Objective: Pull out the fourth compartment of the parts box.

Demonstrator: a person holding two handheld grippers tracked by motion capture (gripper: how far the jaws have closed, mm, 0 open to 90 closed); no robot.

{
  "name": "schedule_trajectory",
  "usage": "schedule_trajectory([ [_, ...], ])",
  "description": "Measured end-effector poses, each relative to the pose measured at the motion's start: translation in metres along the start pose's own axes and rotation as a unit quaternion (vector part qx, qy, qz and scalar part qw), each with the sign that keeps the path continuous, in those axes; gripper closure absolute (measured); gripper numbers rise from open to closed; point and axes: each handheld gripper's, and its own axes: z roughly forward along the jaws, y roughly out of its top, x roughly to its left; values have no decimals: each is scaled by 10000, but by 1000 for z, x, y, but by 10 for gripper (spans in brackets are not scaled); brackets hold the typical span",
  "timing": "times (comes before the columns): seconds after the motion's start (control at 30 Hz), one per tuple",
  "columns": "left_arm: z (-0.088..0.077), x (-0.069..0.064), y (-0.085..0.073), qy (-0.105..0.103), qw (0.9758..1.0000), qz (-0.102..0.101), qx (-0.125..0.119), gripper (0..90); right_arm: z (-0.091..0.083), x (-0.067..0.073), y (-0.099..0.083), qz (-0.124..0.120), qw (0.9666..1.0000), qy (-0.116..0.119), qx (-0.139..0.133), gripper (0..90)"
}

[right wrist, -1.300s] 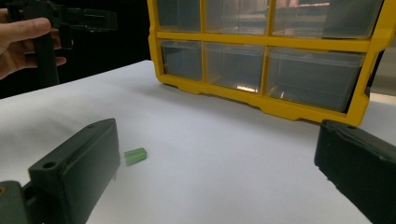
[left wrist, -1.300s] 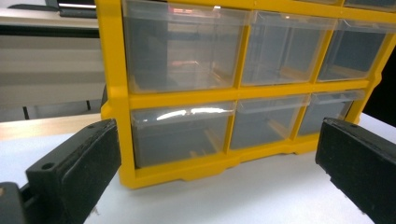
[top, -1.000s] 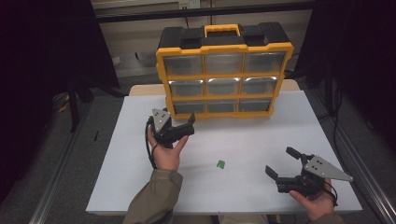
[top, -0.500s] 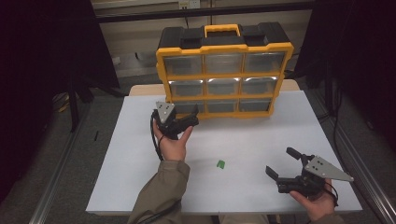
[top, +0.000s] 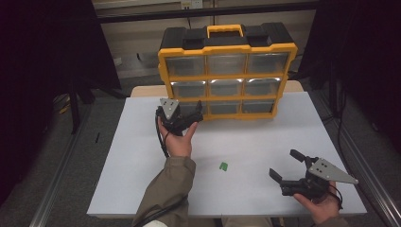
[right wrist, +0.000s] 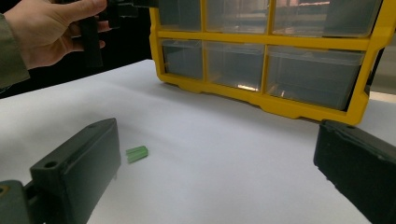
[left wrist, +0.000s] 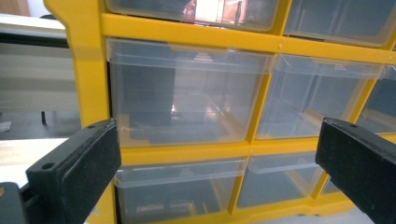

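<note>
While a yellow organizer [top: 227,71] with clear plastic drawers stands upright at the far edge of the white tabletop [top: 265,142], the left gripper [top: 189,113] hovers right in front of its lower left drawers, jaws spread wide apart and holding nothing. In the left gripper view, a clear drawer [left wrist: 187,93] in the left column sits between the jaws, shut. This looks like the approach to opening a drawer; the next move calls for closing in on its front lip and pulling. A small green piece [top: 223,166] lies mid-tabletop. The right gripper [top: 289,165], also open and empty, rests near the front right corner.
</note>
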Motion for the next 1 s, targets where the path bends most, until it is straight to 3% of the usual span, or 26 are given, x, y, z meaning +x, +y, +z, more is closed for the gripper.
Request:
schedule_trajectory([
  [0.43,12,-5,3,133,9999,-60,9,1,0,0,0,-9,10000,-2,34,7],
  [0.5,14,-5,4,177,9998,26,-10,4,0,-1,0,-49,10000,4,34,7],
  [0.6,16,-5,5,252,9997,-55,-37,7,0,0,-1,-21,10000,-1,35,8],
  [0.73,19,-3,6,378,9993,20,-15,7,0,0,-1,16,10000,-8,27,8],
  [1.0,25,-3,10,432,9991,59,-3,9,0,0,-1,18,10000,-2,29,8],
])
